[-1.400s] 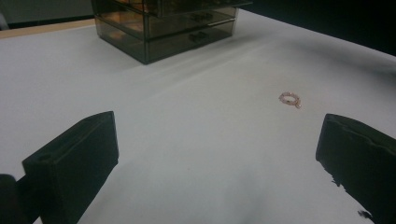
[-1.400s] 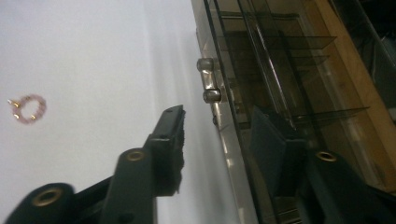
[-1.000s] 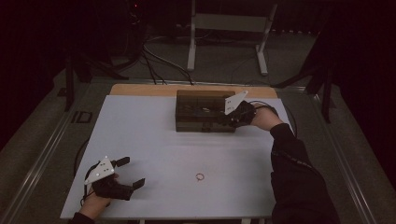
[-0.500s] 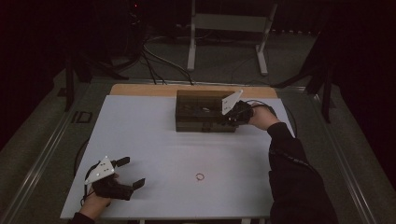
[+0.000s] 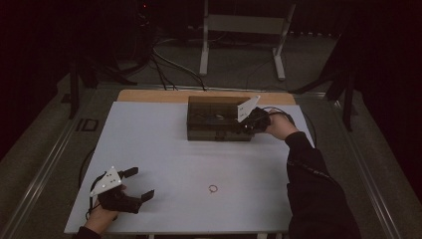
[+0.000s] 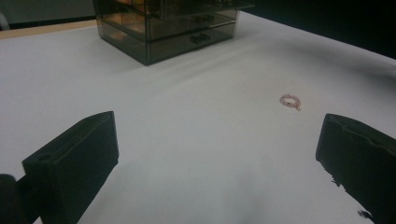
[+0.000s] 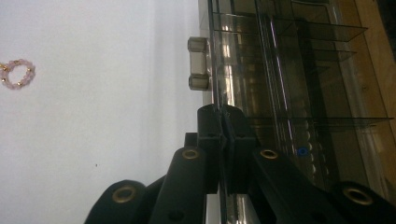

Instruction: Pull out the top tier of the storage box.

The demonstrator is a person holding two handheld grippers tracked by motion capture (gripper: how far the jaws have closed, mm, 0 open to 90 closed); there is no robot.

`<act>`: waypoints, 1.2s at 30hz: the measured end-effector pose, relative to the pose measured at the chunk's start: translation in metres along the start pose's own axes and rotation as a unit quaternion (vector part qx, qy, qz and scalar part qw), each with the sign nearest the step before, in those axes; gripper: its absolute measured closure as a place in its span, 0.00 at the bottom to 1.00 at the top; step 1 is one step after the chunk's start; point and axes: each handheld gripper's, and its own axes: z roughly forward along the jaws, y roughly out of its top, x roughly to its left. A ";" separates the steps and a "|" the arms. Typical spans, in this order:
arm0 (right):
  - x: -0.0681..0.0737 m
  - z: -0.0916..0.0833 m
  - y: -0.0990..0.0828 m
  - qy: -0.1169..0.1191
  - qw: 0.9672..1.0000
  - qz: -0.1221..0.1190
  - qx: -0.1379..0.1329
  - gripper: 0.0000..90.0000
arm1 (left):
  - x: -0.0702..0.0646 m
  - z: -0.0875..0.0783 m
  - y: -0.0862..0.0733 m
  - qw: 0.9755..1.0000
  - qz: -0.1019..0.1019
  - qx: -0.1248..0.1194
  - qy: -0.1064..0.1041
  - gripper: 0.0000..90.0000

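Right gripper at the right front corner of the organizer, far centre of the counter. Its jaws have just been closing and now stand together, pinching a thin clear drawer front edge; drawer handle just beyond. Left gripper rests near the counter's near left corner, jaws wide apart, nothing between. Bead ring lies alone, near centre.

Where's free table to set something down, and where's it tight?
Free: the wide white stretch between the box and the bracelet, and the whole left half of the table beyond the left tongs. Also the near edge right of the bracelet. Tight: the box's right end, where the right tongs pinch its wall, shut.
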 end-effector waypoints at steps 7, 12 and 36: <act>0.003 -0.001 -0.001 0.015 1.000 0.003 -0.006 0.98 | 0.000 0.000 -0.001 1.000 0.000 0.002 0.001 0.00; 0.008 -0.003 -0.002 0.020 1.000 0.001 -0.009 0.98 | 0.000 0.000 0.000 1.000 -0.001 0.000 0.001 0.00; 0.028 -0.008 -0.005 0.046 0.999 -0.005 -0.014 0.99 | 0.000 0.000 -0.001 1.000 -0.002 0.002 0.002 0.00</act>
